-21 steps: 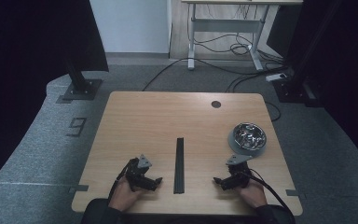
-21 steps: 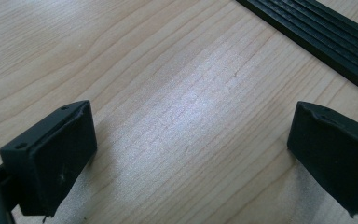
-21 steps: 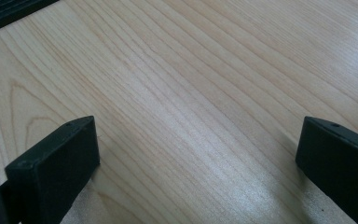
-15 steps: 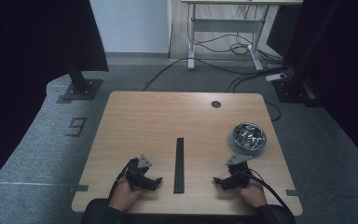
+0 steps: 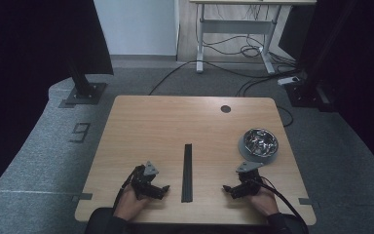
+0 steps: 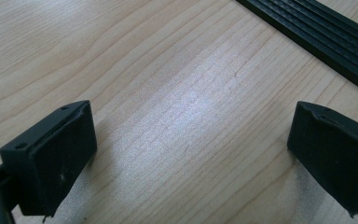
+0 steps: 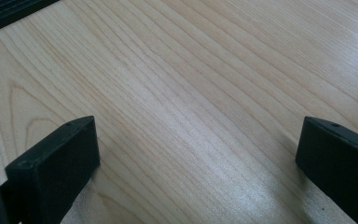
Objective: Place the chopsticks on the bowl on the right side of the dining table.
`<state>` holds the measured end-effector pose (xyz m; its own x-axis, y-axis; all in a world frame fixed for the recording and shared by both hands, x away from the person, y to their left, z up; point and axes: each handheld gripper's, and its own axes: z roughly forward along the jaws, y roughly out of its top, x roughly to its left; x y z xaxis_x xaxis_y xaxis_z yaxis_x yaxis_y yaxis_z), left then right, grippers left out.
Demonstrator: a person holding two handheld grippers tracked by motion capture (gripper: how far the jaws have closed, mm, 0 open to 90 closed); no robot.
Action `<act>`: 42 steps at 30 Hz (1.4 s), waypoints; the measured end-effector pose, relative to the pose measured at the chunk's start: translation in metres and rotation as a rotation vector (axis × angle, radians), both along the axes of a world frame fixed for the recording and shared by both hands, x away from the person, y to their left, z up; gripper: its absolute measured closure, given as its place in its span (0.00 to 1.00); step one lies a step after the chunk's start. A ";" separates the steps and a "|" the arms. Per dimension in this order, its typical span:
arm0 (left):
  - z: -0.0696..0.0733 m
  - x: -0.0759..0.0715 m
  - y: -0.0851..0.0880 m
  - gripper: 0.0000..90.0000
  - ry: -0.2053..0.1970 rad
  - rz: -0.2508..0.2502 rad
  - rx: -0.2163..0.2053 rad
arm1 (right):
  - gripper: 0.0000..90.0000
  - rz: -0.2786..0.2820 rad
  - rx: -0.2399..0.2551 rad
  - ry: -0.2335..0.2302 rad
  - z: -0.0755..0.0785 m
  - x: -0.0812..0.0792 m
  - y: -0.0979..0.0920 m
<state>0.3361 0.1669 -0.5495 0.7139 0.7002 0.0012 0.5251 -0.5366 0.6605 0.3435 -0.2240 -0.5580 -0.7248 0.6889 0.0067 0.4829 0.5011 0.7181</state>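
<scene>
Wooden table (image 5: 175, 126), broad and mostly bare, set on grey carpet (image 5: 48, 146) with cables trailing at the far side. Down the middle of the near half, a long black strip (image 5: 188, 172), lying flat and straight, running away from the person. At the far right, a shiny metal bowl (image 5: 258, 143) on a grey mat, holding a heap of small glinting pieces too small to tell apart. Near the far edge, a small dark round hole (image 5: 225, 108).

At the near edge, both hands resting on the table, one on each side of the strip. Left gripper (image 5: 161, 190) just left of the strip, jaws spread wide, nothing between them but bare wood, as seen in the left gripper view (image 6: 191, 135); strip visible there in the upper right corner (image 6: 317, 32), apart from the jaws. Right gripper (image 5: 229, 189) just right of the strip, jaws likewise wide apart and empty over bare wood in the right gripper view (image 7: 196, 149); bowl near it, a little farther along the table, not touched.

By the look of things, work at its very start: nothing grasped, bowl full and in place, strip untouched. Everything left to do, most likely beginning with a reach by the right gripper toward the bowl.
</scene>
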 end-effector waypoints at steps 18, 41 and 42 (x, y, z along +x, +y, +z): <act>0.000 0.000 0.000 0.01 0.000 0.000 0.001 | 0.00 -0.007 0.014 -0.013 0.019 0.008 0.007; 0.000 0.000 0.000 0.01 0.001 0.000 0.001 | 0.00 0.032 0.051 0.006 0.034 0.028 0.053; 0.000 0.000 0.000 0.01 0.001 0.000 0.001 | 0.00 0.036 0.054 0.008 0.034 0.029 0.056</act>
